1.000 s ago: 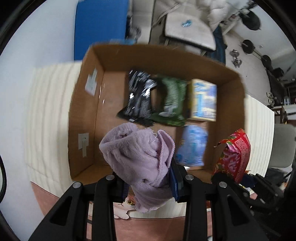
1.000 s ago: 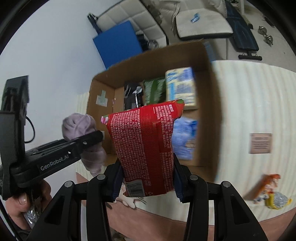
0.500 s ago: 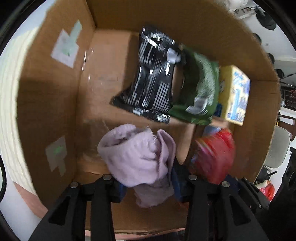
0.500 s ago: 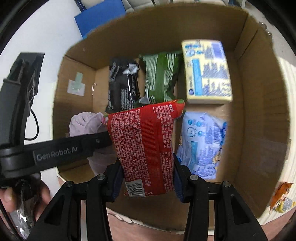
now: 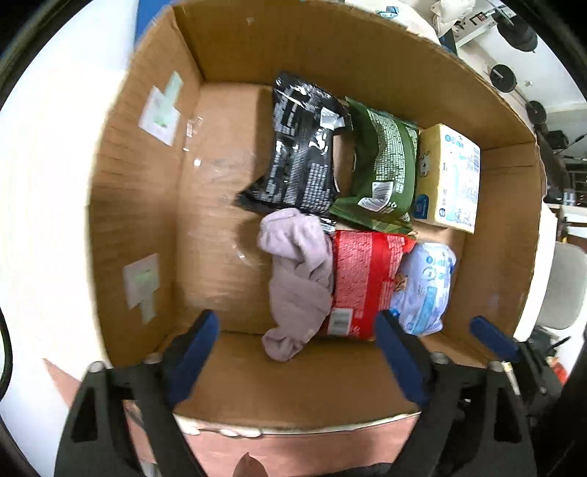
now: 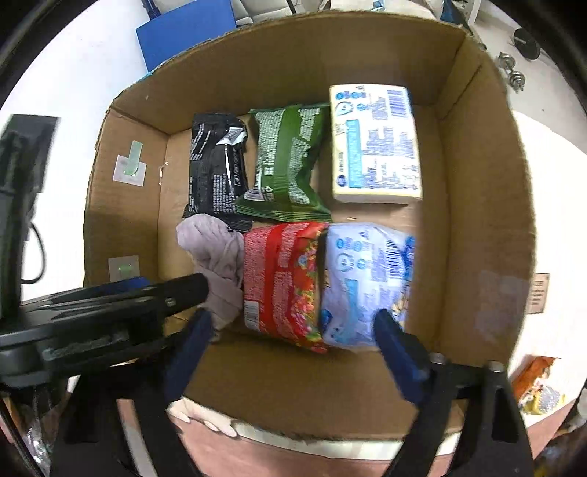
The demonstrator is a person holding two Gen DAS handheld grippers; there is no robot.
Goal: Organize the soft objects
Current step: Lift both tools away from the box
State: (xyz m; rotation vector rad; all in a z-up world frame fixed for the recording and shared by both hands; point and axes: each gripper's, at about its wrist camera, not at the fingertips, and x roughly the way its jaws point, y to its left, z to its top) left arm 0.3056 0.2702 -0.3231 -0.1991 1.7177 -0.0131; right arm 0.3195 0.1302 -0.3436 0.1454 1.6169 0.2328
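Note:
A cardboard box point(image 5: 135, 190) point(image 6: 484, 205) holds several soft packs. A lilac cloth point(image 5: 297, 279) point(image 6: 216, 253) lies on the box floor beside a red snack pack point(image 5: 367, 279) point(image 6: 282, 279). A pale blue pack point(image 5: 425, 286) point(image 6: 363, 279) lies right of the red one. Behind them lie a black pack point(image 5: 301, 146) point(image 6: 216, 165), a green pack point(image 5: 381, 168) point(image 6: 286, 161) and a yellow-white pack point(image 5: 447, 176) point(image 6: 374, 143). My left gripper point(image 5: 297, 352) is open and empty above the box's near wall. My right gripper point(image 6: 293, 348) is open and empty there too.
The box stands on a white table point(image 6: 557, 205). An orange and silver wrapper point(image 6: 535, 385) lies on the table right of the box. A blue panel point(image 6: 187, 29) and gym weights point(image 6: 513, 73) are beyond the box. The left gripper's body point(image 6: 91, 315) crosses the right wrist view at the left.
Both grippers opened and pulled back toward the near wall. The lilac cloth and the red pack left the fingers and now lie side by side on the box floor.

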